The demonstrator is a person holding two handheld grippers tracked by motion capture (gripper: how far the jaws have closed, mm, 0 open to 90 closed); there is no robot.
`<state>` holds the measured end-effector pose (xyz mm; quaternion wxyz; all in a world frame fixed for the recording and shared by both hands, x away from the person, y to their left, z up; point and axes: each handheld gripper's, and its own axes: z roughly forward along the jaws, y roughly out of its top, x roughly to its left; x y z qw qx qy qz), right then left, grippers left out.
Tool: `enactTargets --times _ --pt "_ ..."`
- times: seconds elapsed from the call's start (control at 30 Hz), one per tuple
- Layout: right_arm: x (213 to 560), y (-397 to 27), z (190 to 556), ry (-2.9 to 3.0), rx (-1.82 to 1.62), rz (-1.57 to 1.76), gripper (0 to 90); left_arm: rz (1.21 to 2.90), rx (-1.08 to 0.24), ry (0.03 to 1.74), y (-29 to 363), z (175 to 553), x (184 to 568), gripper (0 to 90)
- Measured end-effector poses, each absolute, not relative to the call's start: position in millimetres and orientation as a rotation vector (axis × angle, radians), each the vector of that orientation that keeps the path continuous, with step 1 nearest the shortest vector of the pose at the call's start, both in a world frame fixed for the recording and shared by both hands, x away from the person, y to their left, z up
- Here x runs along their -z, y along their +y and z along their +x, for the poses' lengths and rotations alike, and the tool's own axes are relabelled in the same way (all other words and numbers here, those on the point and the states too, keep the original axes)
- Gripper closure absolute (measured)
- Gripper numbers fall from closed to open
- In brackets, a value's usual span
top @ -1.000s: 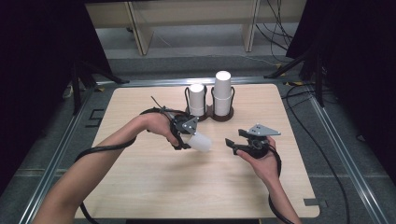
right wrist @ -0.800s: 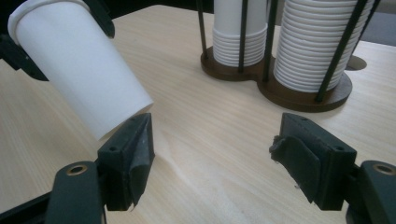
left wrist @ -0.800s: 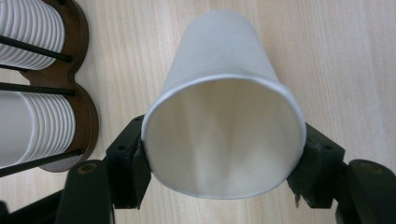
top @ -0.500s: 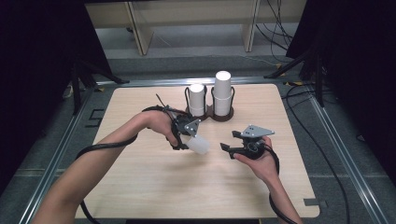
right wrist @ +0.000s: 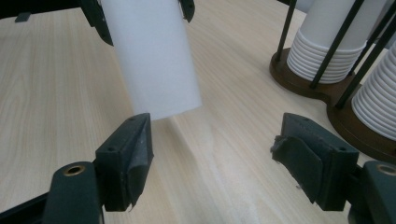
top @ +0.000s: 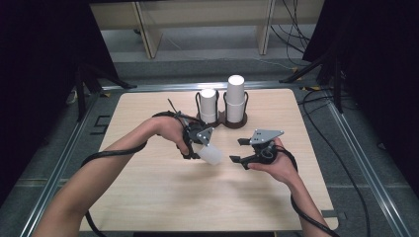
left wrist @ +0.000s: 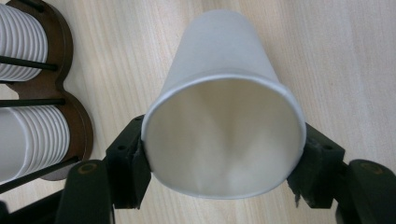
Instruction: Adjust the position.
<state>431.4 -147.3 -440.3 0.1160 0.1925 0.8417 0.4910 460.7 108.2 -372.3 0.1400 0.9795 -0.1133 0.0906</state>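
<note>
- While the left gripper (top: 201, 148) pinches a single paper cup (top: 213, 155) by its rim, base tilted toward the table (top: 148, 197), this looks like a handover.
- Next, the right gripper (top: 240, 150), jaws spread and empty just beside it, must close around the cup's body.
- Both forearms reach inward, in front of the cup holder (top: 223, 120).

No readable text, label, brand, number or sign anywhere. Plain white on the paper cup (left wrist: 224, 107) clamped between the jaws of the left tongs (left wrist: 223, 170), outside and inside alike. Blank too on the stacked cups (right wrist: 327, 44) in the wooden holder (right wrist: 306, 81) beyond the right tongs (right wrist: 219, 158), on the bare wood-grain surface (right wrist: 51, 93) below both tongs, and on the grey plate (top: 266, 136) topping the right tongs.
</note>
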Motion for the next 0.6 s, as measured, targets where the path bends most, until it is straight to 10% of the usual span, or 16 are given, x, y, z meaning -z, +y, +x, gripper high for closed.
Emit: enactTargets --times 0.6 --pt "433 -122 442 2.604 -1.342 0.398 27.1 2.877 -0.253 -0.39 99 460 367 31.9"
